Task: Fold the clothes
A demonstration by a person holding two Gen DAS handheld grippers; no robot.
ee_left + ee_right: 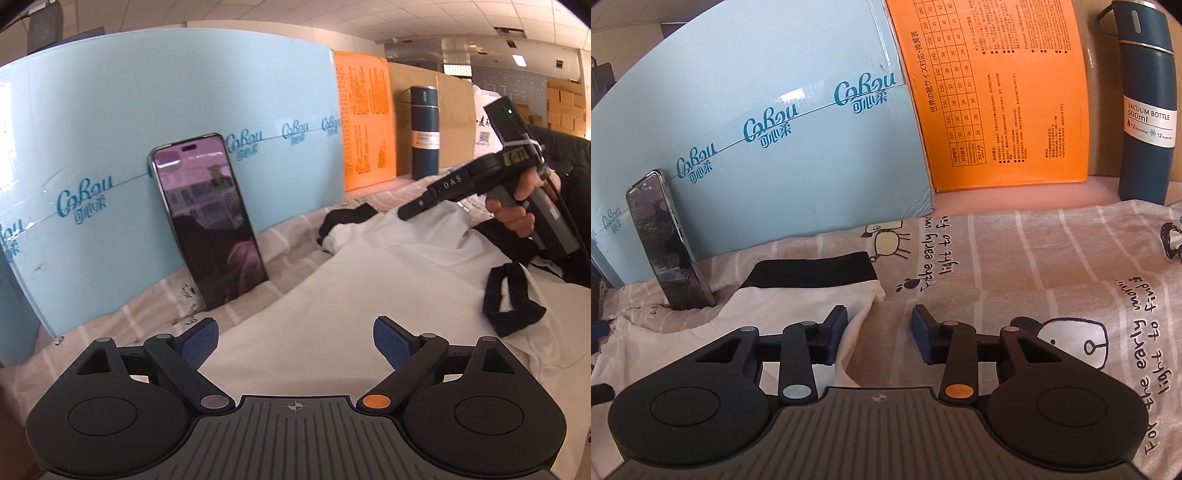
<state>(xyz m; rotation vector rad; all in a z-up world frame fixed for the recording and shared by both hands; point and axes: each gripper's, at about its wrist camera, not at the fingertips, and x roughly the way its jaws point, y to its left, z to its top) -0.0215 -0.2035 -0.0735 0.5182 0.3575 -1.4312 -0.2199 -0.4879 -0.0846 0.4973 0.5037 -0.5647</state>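
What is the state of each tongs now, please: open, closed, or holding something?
Left tongs: open, holding nothing, above the white shirt.
Right tongs: open, holding nothing, beside the shirt's sleeve.

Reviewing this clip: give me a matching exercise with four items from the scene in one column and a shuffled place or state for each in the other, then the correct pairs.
Items
1. phone
2. vacuum bottle
3. white garment
4. left gripper

Places or states
A. stands upright to the right of the orange box
B. open, above white cloth
C. leans against the light blue box
D. spread on the printed bedsheet, with black trim

Pairs: 1-C, 2-A, 3-D, 4-B
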